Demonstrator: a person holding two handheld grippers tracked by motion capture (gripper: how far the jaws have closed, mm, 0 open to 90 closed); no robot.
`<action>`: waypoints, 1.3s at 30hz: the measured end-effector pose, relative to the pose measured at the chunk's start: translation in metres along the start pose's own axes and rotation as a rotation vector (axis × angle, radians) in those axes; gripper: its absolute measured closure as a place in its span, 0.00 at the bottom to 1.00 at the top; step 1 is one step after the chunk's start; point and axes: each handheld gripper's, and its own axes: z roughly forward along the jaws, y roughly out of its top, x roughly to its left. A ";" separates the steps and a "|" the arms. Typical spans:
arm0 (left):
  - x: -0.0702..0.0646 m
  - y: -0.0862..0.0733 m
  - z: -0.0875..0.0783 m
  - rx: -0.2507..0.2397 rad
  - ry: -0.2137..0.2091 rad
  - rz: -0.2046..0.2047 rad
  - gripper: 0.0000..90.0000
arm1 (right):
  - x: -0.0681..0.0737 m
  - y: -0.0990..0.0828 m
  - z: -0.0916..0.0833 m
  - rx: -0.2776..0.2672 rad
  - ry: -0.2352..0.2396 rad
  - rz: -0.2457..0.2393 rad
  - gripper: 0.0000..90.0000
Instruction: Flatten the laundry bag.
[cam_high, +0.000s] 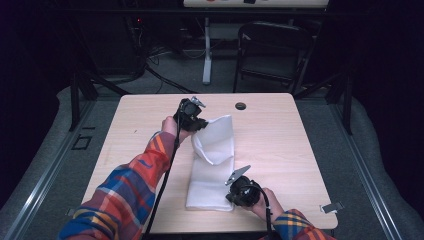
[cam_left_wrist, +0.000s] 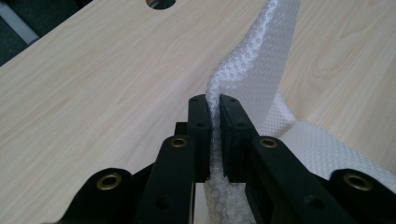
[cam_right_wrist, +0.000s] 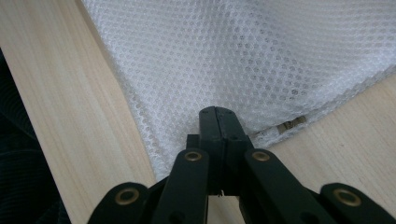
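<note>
Left gripper (cam_left_wrist: 213, 100) pinches the white dimpled mesh cloth's (cam_high: 212, 165) far edge; right gripper (cam_right_wrist: 219, 112), closed, pins its near corner. Overpulling could slip either.

A light wooden table (cam_high: 280, 130) has a small dark round hole (cam_high: 240, 106) near its far edge. Beyond it stand a black folding chair (cam_high: 272, 47) and a white post (cam_high: 207, 50).

Looking like a lab or recording studio: pale wooden table (cam_high: 280, 120) standing on grey carpet (cam_high: 365, 165), dark curtains closing in the sides, black folding chair (cam_high: 272, 50) and cables (cam_high: 150, 60) trailing behind, metal floor rails (cam_high: 45, 170) flanking.
</note>
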 end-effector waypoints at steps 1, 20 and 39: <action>0.001 0.000 0.001 0.001 -0.003 0.001 0.93 | 0.000 0.000 0.000 0.002 0.000 -0.001 1.00; 0.009 0.010 0.020 0.000 0.039 -0.021 0.93 | 0.004 0.001 -0.002 0.047 0.032 -0.004 1.00; 0.022 0.022 0.035 -0.007 0.091 -0.066 0.88 | 0.005 0.000 -0.001 0.039 0.051 0.007 1.00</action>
